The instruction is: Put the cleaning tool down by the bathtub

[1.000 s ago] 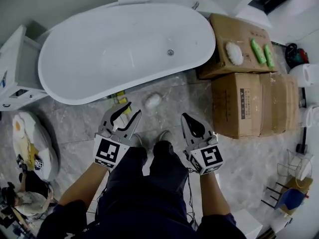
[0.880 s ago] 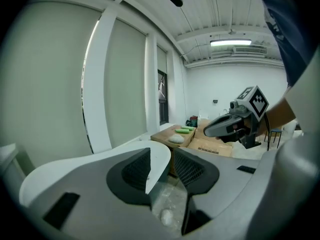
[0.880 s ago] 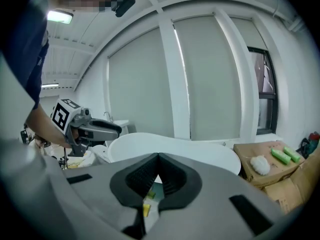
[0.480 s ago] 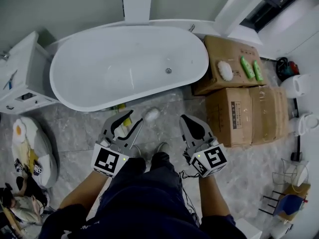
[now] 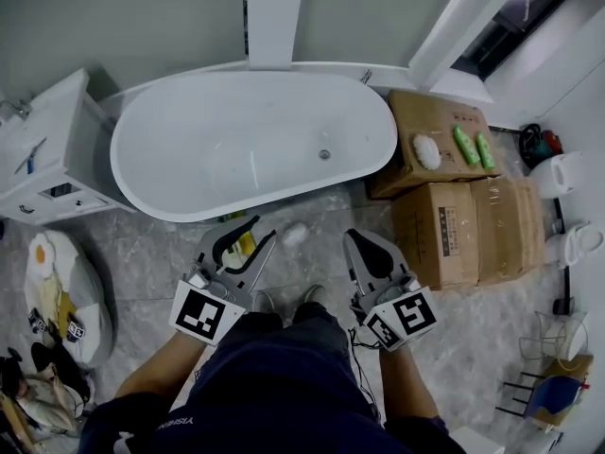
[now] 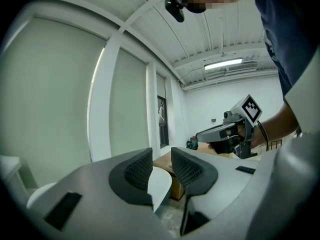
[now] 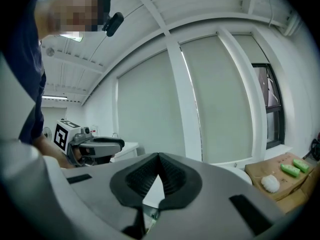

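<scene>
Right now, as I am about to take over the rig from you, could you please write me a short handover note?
Left tongs: open and empty. They have just been closing a little, with nothing between them.
Right tongs: shut, empty.
Cleaning tool: the white puff lies on the floor right beside the bathtub, free of both tongs.
Done: the tool is down by the tub.
Left: nothing on this task, as far as I can see. Just hold both tongs clear of it.
</scene>
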The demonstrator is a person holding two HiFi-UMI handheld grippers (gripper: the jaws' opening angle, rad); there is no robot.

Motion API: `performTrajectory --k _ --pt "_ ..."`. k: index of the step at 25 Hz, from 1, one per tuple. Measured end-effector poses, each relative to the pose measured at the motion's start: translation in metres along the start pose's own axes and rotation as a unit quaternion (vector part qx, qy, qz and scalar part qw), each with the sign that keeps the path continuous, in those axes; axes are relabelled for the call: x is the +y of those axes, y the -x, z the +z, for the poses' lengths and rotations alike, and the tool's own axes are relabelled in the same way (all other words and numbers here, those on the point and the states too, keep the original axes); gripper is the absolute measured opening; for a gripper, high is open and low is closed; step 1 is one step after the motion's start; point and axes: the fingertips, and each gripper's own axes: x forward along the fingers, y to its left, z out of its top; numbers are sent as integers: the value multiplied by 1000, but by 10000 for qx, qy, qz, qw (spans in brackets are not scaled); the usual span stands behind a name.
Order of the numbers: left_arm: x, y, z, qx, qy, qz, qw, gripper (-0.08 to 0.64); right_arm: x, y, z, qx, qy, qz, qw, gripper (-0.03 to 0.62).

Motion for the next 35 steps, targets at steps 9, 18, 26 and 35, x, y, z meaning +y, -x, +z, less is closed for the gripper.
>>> performTrajectory --k 9,18,26,35 --pt "17 13 9 -93 -60 -28 9999 92 12 -4 12 -66 37 -25 10000 5" --pt "19 10 16 -149 -44 -60 9999 71 14 -12 25 -148 66 67 9998 5" --pt "16 8 22 -186 -98 -89 9997 55 14 -13 25 -110 66 76 9999 5" --pt "12 8 22 -207 -127 -124 9996 44 20 -12 26 -136 87 158 9997 5"
